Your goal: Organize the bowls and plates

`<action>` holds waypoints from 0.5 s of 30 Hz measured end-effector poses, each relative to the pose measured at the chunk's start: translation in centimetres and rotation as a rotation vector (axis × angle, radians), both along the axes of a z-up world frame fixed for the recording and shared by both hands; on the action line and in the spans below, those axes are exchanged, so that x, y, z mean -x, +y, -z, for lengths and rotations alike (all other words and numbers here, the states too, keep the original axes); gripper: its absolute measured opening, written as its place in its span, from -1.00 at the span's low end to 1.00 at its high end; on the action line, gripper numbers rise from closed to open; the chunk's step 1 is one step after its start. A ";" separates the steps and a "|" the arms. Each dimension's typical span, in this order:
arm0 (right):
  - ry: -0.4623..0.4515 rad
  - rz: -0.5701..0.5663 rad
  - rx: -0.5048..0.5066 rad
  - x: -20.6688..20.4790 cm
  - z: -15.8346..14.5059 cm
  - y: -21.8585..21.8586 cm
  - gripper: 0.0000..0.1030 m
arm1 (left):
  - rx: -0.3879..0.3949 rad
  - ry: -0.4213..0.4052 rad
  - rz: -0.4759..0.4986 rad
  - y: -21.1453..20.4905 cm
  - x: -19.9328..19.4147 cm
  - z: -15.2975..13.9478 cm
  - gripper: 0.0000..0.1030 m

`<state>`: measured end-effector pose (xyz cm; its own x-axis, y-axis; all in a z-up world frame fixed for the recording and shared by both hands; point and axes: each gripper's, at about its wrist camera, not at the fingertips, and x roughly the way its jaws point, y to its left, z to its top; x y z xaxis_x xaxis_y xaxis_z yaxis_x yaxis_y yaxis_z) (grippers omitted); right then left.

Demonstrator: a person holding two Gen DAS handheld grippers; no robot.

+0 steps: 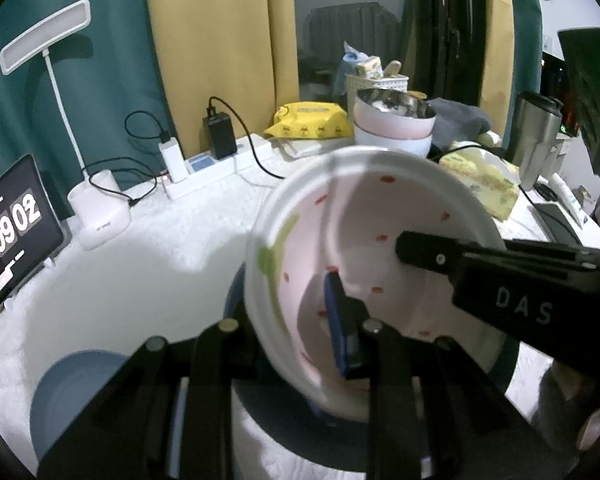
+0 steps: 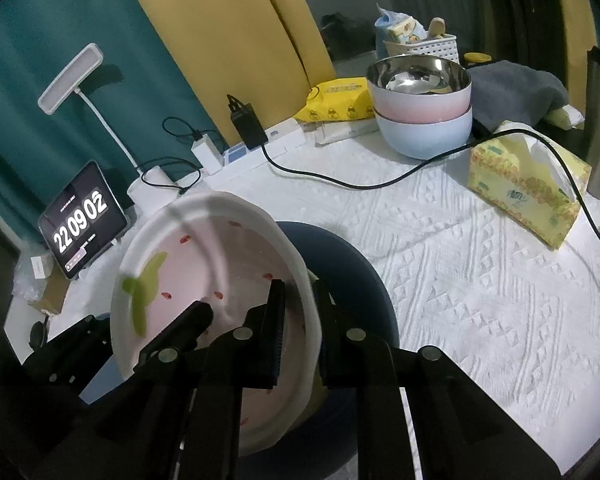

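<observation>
Plate: a strawberry-pattern plate (image 2: 204, 280), pink inside with a white rim, is held tilted in the air between both grippers, over a dark blue plate (image 2: 360, 280) that lies on the bench (image 2: 480, 280).
Left gripper (image 1: 300, 320): clamped narrow on the near rim, its blue-padded finger (image 1: 340, 320) pressed against the plate's inner face.
Right gripper (image 2: 300, 328): nearly closed, pinching the opposite rim between its ribbed pads.
Other dishes: a second blue plate (image 1: 72, 396) lies at the lower left; a steel-lined pink bowl (image 2: 420, 84) is nested in a pale blue bowl (image 2: 424, 132) at the back.
Step in hand: probably lowering the patterned plate onto the dark blue one.
Doing it well: level the plate first, bring both grippers down together, centre it over the blue plate, and release only once it rests flat.
Risk: uneven lowering could twist the rim out of one pinch.
</observation>
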<state>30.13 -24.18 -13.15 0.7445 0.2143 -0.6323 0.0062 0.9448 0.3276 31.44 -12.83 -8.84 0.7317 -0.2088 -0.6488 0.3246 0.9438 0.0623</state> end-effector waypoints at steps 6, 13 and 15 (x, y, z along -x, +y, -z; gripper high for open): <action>0.000 -0.002 -0.003 -0.1 0.1 -0.1 -0.70 | -0.014 -0.001 -0.022 0.0 -0.4 0.2 -0.46; 0.015 -0.006 0.021 -0.2 0.0 0.3 -0.63 | -0.012 0.011 -0.047 0.6 -0.8 0.4 -0.44; 0.017 0.001 0.030 -0.1 0.0 0.4 -0.62 | -0.018 0.005 -0.050 0.7 -0.8 0.4 -0.44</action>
